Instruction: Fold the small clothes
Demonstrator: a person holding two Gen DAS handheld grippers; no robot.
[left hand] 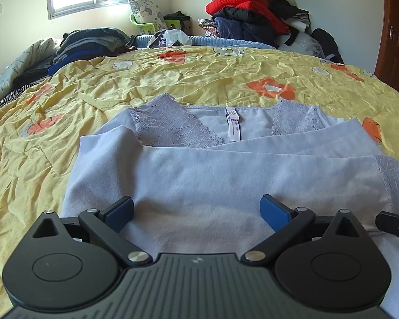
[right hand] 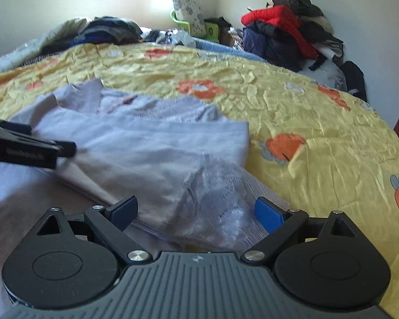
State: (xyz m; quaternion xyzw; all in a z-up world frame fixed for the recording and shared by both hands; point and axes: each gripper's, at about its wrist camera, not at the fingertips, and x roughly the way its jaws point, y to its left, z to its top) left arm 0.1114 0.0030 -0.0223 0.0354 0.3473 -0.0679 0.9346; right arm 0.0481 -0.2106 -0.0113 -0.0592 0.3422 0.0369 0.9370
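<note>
Nearest to us, our left gripper (left hand: 196, 211) hovers low over the near part of the lavender top (left hand: 199, 175), jaws spread wide with cloth beneath them but nothing pinched. Our right gripper (right hand: 196, 212) is likewise wide open over the top's lace sleeve (right hand: 215, 194), gripping nothing. The top lies on the yellow flowered bedspread (left hand: 173, 79), and we judge the fold partly made: one layer lies across the body, the lace shoulders and neck label (left hand: 232, 125) still showing beyond it. What remains, as we read it, is tucking in the loose sleeve and folding again into a compact shape. Farther off, a dark pile of clothes (left hand: 93, 42) and a heap with a red jacket (left hand: 242, 5) sit at the bed's far edge.
</note>
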